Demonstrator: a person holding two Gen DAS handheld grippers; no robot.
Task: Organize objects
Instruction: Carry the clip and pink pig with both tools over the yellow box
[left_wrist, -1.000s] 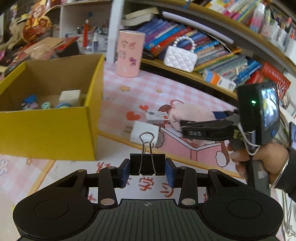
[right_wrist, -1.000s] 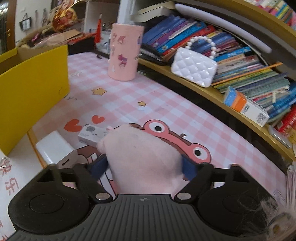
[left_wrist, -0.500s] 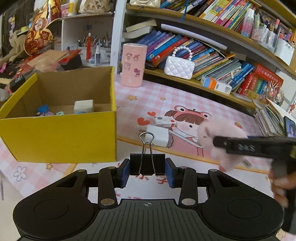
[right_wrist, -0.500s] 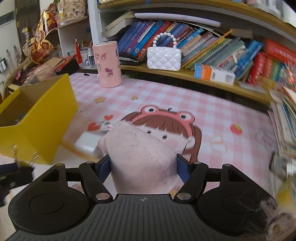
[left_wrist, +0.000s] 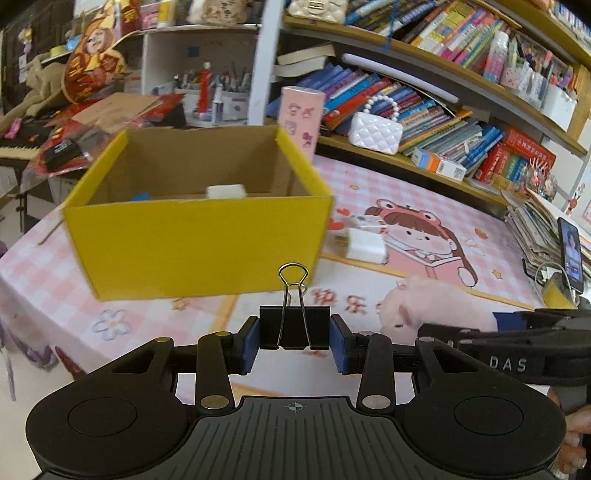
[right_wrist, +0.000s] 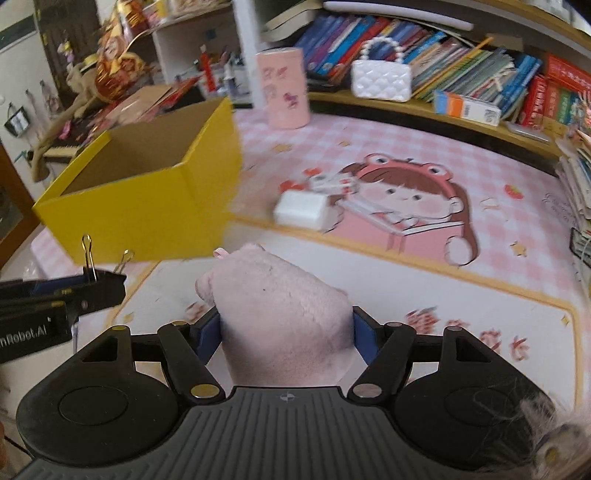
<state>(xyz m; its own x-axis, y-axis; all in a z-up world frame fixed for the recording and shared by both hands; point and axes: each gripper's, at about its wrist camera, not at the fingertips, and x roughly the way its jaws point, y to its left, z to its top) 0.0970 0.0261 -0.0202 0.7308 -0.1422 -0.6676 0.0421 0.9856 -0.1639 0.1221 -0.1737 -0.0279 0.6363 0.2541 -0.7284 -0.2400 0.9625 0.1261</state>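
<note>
My left gripper (left_wrist: 294, 341) is shut on a black binder clip (left_wrist: 294, 325) and holds it above the mat, in front of the open yellow cardboard box (left_wrist: 199, 236). My right gripper (right_wrist: 286, 332) is shut on a pink plush toy (right_wrist: 280, 306), held to the right of the left gripper. The plush also shows in the left wrist view (left_wrist: 439, 302); the clip shows in the right wrist view (right_wrist: 101, 277). The box holds a white block (left_wrist: 226, 191) and a blue item.
A white charger (right_wrist: 303, 208) and a small white box (right_wrist: 332, 182) lie on the pink cartoon mat (right_wrist: 406, 240) right of the yellow box. A pink cylinder (right_wrist: 282, 88) and white purse (right_wrist: 380, 79) stand by the bookshelf. A phone (left_wrist: 570, 254) stands at right.
Both grippers have pulled back and to the left with their loads. The right gripper has lifted the plush off the mat and now sits beside the left one, nearer the yellow box.
</note>
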